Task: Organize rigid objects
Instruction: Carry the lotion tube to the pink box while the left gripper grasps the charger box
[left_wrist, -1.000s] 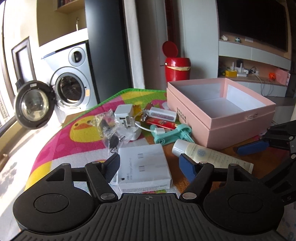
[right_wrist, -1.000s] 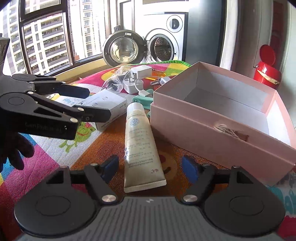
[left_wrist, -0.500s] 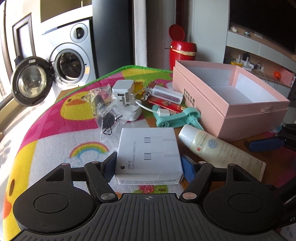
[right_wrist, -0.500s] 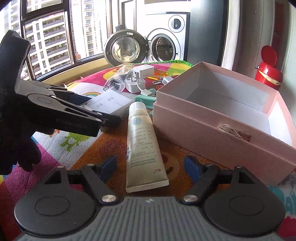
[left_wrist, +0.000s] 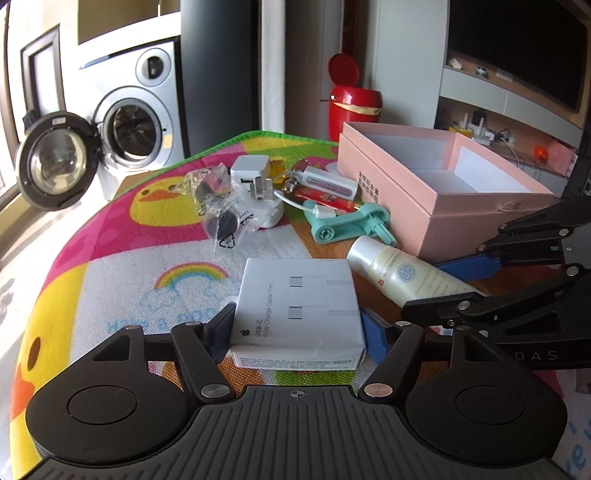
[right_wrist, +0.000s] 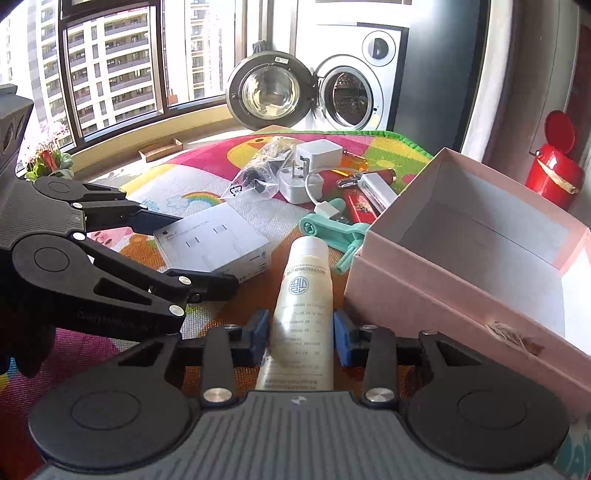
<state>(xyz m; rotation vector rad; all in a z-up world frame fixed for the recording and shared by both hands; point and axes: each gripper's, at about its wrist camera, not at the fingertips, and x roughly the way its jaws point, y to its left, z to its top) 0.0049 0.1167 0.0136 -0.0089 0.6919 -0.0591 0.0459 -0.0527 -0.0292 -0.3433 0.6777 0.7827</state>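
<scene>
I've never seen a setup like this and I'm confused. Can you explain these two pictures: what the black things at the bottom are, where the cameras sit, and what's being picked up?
There is no robot here. A person holds a two-fingered gripping tool in each hand, and each tool carries a wide-angle camera that looks forward along its fingers. The black shapes at the bottom are the tools themselves.

In the left camera's picture, the left tool has its blue pads against both sides of a white cable box.

In the right camera's picture, the right tool straddles a cream tube. Whether it is squeezing the tube is unclear.

Everything lies on a colourful play mat. Also on the mat are an open, empty pink box, white chargers, a plastic bag and a mint-green part.
</scene>
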